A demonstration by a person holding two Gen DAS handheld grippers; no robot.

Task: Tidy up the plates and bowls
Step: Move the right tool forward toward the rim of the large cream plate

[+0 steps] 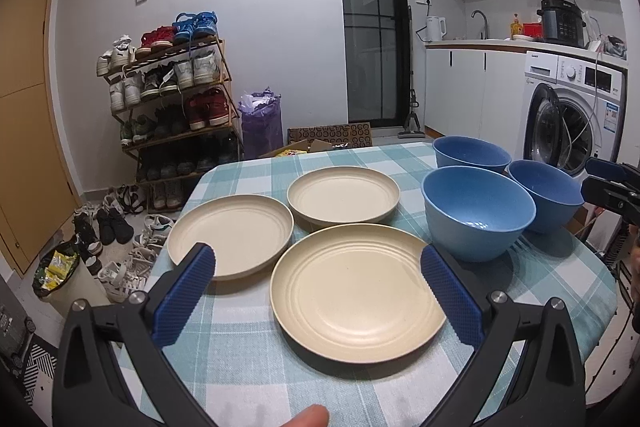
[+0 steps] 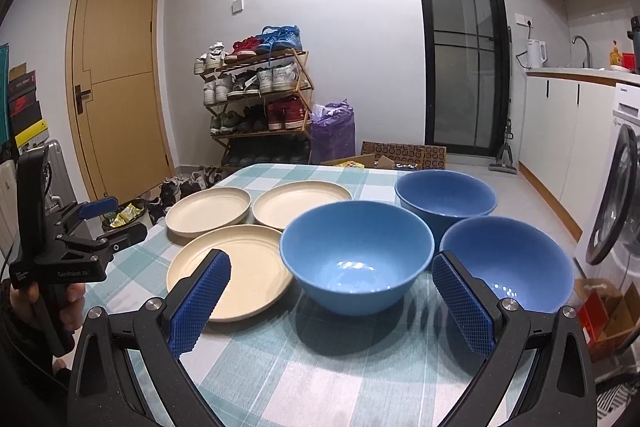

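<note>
Three cream plates lie on the checked table: a near plate point(image 1: 358, 291) point(image 2: 236, 271), a left plate point(image 1: 230, 235) point(image 2: 208, 209) and a far plate point(image 1: 343, 195) point(image 2: 302, 203). Three blue bowls stand to their right: a near bowl point(image 1: 478, 211) point(image 2: 356, 259), a far bowl point(image 1: 472, 155) point(image 2: 446, 197) and a right bowl point(image 1: 546, 193) point(image 2: 508, 267). My left gripper point(image 1: 318, 261) is open above the near plate. My right gripper point(image 2: 332, 269) is open in front of the near bowl. Both are empty.
The table has a teal and white checked cloth point(image 1: 248, 351) point(image 2: 320, 367). A shoe rack point(image 1: 172, 99) and shoes stand on the floor behind. A washing machine point(image 1: 572, 115) and kitchen counter are at the right. A bin point(image 1: 60, 275) stands at the left.
</note>
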